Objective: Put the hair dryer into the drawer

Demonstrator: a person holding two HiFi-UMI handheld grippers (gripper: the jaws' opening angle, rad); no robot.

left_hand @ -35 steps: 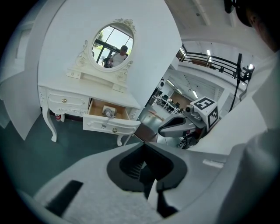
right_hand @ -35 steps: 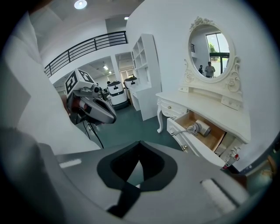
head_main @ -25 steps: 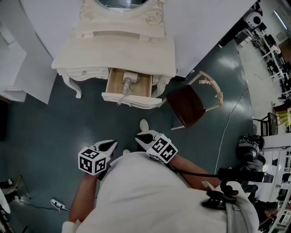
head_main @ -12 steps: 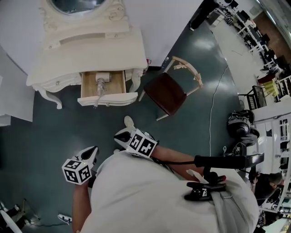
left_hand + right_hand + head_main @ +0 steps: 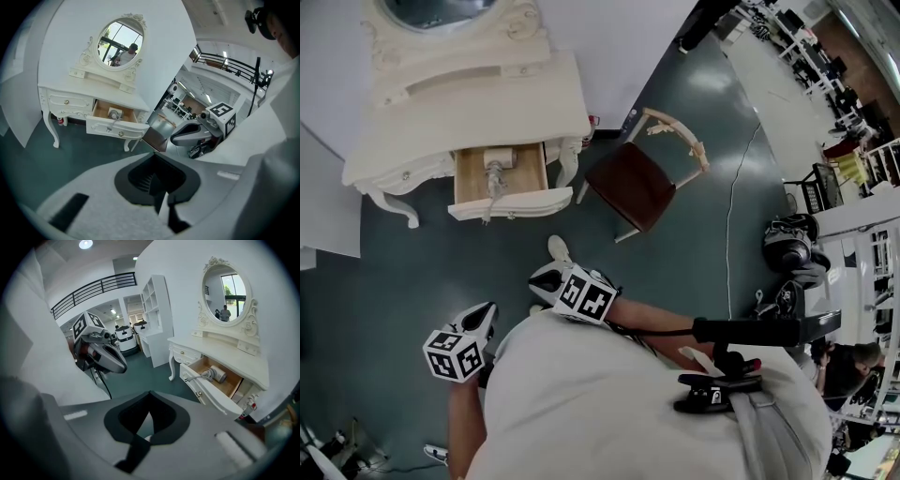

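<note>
The hair dryer [image 5: 494, 172] lies inside the open wooden drawer [image 5: 508, 203] of the cream dressing table [image 5: 487, 103], its cord hanging over the drawer front. From the gripper views the hair dryer [image 5: 114, 113] [image 5: 216, 374] shows in the same drawer. My left gripper [image 5: 483, 315] and right gripper [image 5: 546, 279] hover low in front of the person's body, well back from the table. Both are shut with nothing between the jaws. The left gripper [image 5: 154, 180] and the right gripper [image 5: 149, 420] each show their jaws met along a seam.
A chair with a dark red seat [image 5: 630, 186] stands to the right of the dressing table. A thin cable [image 5: 733, 187] runs over the green floor, and bags and gear [image 5: 793, 251] lie at the far right. The person's shoe [image 5: 560, 251] points toward the drawer.
The head view has swung, so the dressing table and chair now sit further left in it. Both grippers keep their place before the person's body, still shut.
</note>
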